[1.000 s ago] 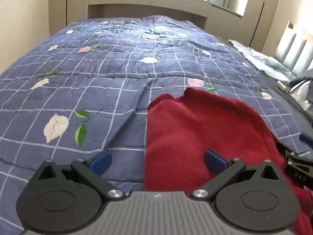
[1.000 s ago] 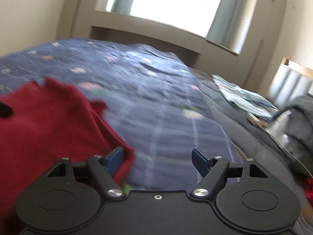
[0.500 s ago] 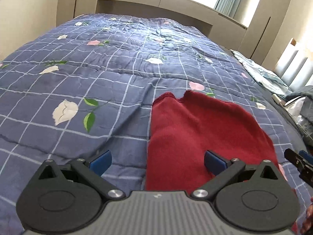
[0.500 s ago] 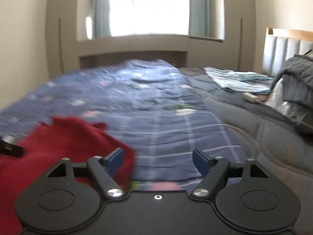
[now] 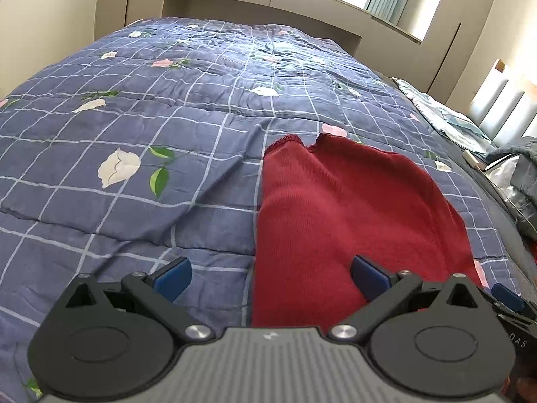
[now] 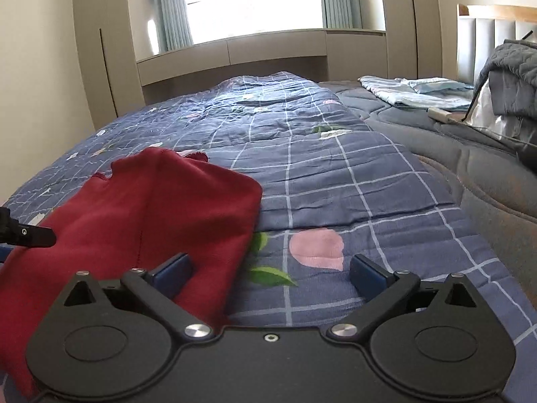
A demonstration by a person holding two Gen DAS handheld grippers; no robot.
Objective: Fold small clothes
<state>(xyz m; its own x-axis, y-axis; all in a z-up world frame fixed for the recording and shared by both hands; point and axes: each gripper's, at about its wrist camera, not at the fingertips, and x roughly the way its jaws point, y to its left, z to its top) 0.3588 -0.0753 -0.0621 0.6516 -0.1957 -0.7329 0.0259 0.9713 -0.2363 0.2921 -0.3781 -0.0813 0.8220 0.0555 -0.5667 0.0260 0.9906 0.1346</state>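
Left wrist view: I am holding my left gripper (image 5: 270, 273) wide open and empty over the near left edge of the red garment (image 5: 349, 208), lying flat on the quilt (image 5: 151, 127). I judge I am between folds; next I need a corner pinched.

Right wrist view: my right gripper (image 6: 270, 273) has just been opening, gripping nothing, straddling the garment's right edge. Only here is the grey bedding (image 6: 513, 77) at far right showing.

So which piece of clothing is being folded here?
Look at the blue checked quilt with flower prints that covers the bed. Near its close edge lies a dark red knit garment, the only plain red thing on it, in front of both pairs of open fingers.
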